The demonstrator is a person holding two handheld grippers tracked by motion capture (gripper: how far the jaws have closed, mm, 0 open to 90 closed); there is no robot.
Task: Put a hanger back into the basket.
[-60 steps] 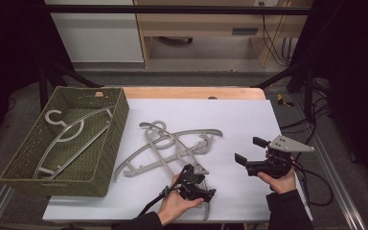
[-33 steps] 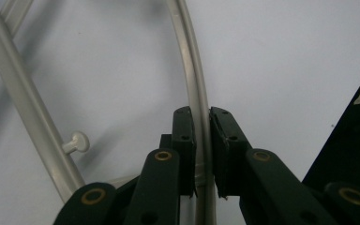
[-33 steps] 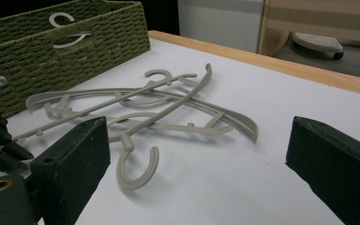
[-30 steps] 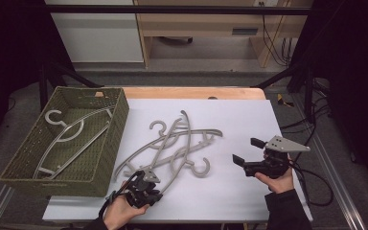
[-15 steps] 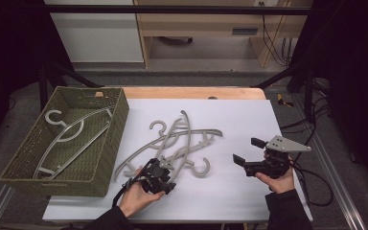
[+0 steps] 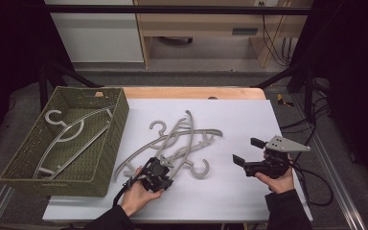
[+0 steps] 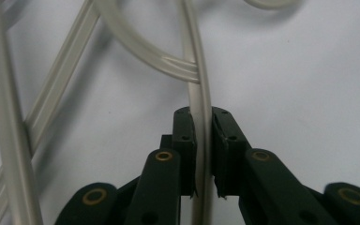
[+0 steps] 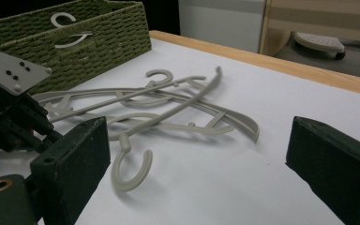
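On the desk, near its front edge, the left tongs have just closed and pinch a thin bar of one hanger in the grey tangle just right of the basket. The right tongs hang wide open and empty, well right of the pile.

The hanger pinched between the jaws of the left gripper looks like pale grey plastic, smooth with a faint sheen and moulded ridges along its curve, and the jaws themselves are matt black plastic with brass-coloured rivets. Beyond that gripper, the basket is rough woven olive fibre. The white table top under the right gripper looks matt and paper-smooth, edged farther off in light wood.
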